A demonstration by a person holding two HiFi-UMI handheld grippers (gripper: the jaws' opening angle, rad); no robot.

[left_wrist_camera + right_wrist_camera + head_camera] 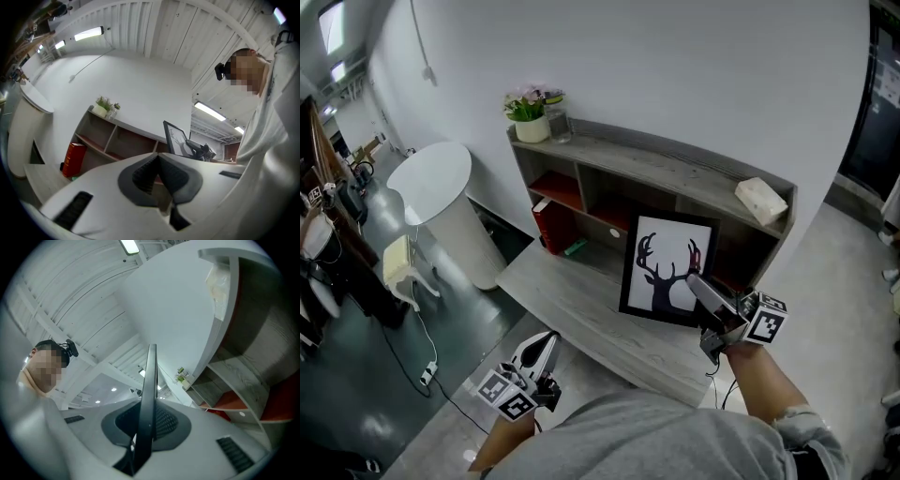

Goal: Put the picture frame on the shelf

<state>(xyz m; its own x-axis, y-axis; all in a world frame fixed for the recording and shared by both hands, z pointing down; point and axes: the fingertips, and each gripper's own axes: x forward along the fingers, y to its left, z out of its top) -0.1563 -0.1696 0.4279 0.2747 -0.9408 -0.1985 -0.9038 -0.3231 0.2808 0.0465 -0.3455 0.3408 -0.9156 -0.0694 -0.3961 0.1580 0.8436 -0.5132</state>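
head view: my right gripper [698, 289] is gripping the picture frame [667, 269] by its lower right edge. it is holding the frame upright at centre frame, before the shelf [675, 167] and over the low bench [572, 309]. my left gripper [544, 343] is hanging at lower left.

left gripper view: its jaws are resting together, empty.

right gripper view: the jaws are clenching the frame's thin edge.

i am judging this the carrying step. next calls for raising the frame onto the shelf top and standing it there.
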